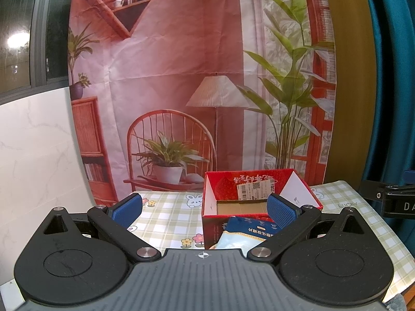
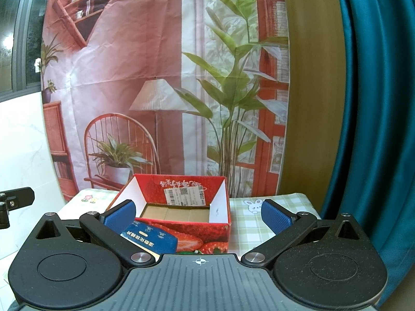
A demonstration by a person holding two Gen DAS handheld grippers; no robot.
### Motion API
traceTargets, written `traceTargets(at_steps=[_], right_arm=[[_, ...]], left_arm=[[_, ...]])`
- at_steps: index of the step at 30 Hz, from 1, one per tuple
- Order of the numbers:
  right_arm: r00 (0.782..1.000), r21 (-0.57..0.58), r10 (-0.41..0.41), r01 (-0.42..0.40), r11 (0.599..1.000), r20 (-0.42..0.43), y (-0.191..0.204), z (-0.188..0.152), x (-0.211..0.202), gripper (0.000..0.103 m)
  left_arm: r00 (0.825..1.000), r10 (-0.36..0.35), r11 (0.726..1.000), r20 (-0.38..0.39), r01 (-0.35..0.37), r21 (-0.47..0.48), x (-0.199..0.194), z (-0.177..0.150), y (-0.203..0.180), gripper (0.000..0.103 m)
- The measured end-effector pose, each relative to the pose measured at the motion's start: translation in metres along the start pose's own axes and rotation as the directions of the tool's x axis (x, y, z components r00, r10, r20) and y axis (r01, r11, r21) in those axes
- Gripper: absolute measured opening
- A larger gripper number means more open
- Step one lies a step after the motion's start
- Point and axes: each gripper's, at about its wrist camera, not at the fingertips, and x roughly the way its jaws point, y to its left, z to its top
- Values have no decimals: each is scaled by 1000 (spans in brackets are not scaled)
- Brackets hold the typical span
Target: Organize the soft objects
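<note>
Left gripper (image 1: 205, 207): spread wide, nothing held. Right gripper (image 2: 198, 213): spread wide, nothing held. Both raised above the desk (image 1: 166, 215), aimed at the backdrop.

Target location: red box (image 2: 181, 223) open-topped on the checked cloth, cardboard floor bare as far as visible. Blue pack (image 2: 151, 238) leaning against the near wall of the box, outside it, low in both views and partly hidden behind the gripper bodies. Contents and stiffness of the pack not determinable from here; probably a soft pouch. A scrap of grey fabric (image 1: 396, 303) at the lower edge of the left view, too cropped to identify.

Hazards from this position:

- Blind descent. Pack sits under the camera line; risk of closing on one corner only, followed by sagging and slip during the lift.
- Box displacement. Light cardboard, nothing bracing it; a push on the pack against the wall likely slides or tips the box.
- Rim strike. Pack carried too low likely catches the near wall and folds over it instead of dropping inside.
- Cloth snag. Fingers driven too deep likely pinch the cloth and drag everything on it.
- Gripper collision. Both close together over one pack; simultaneous reach not advised.
</note>
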Motion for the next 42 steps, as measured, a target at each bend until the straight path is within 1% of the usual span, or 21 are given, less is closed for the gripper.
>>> traceTargets(at_steps=[42], right_arm=[[1000,3,0,0,1000,-1,2,1,0,103]], left_arm=[[1000,-11,1000,-10,11,-7,1,-1,-2,103]])
